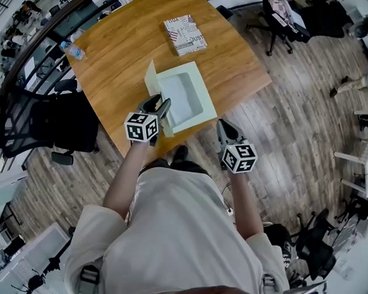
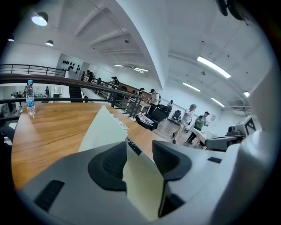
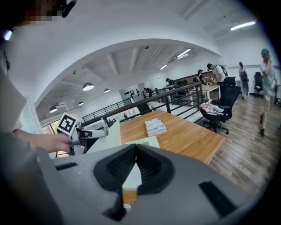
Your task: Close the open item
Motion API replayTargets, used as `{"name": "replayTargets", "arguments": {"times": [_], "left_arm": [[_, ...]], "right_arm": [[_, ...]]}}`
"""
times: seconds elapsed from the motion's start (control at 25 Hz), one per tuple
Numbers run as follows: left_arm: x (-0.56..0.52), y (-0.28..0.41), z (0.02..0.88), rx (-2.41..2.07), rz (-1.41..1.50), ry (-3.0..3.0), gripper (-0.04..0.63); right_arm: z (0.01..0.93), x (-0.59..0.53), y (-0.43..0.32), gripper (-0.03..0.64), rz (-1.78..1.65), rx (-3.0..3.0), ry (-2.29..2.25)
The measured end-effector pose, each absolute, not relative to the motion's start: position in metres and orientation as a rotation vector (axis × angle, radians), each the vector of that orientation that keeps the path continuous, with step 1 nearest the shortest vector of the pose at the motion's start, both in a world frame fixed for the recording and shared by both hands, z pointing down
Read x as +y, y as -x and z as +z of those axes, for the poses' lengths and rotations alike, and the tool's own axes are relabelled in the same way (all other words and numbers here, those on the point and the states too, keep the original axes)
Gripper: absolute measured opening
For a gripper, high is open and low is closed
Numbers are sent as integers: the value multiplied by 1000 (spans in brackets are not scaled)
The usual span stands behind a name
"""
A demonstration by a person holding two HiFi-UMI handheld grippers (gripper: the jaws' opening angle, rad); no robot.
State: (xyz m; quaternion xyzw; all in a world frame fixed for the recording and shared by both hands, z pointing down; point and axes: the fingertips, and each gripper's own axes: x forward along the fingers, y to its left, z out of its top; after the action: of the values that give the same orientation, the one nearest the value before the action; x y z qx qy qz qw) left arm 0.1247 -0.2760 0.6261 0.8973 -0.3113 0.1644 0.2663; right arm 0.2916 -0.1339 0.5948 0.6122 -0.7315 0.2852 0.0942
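- Left gripper: jaws released, upright lid loose between them — box at table's near edge.
- Right gripper clenched, empty.
- Closing seems barely begun; next, tip lid down over box.

Matt card box on smooth wooden table.

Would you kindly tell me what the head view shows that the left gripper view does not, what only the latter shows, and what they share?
Only the head view shows the pale box's open tray and the person's shirt. Only the left gripper view shows the ceiling with its strip lights. Both show the left gripper at the raised lid, the wooden table, the water bottle and the right gripper.
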Motion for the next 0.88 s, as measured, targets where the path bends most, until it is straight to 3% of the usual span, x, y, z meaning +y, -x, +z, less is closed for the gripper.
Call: {"name": "replayTargets", "arguments": {"times": [0.88], "left_arm": [[-279,-218,657,-590,643,-2556,201]], "right_arm": [[615,-116,-323,3,921,-2062,-1938]]}}
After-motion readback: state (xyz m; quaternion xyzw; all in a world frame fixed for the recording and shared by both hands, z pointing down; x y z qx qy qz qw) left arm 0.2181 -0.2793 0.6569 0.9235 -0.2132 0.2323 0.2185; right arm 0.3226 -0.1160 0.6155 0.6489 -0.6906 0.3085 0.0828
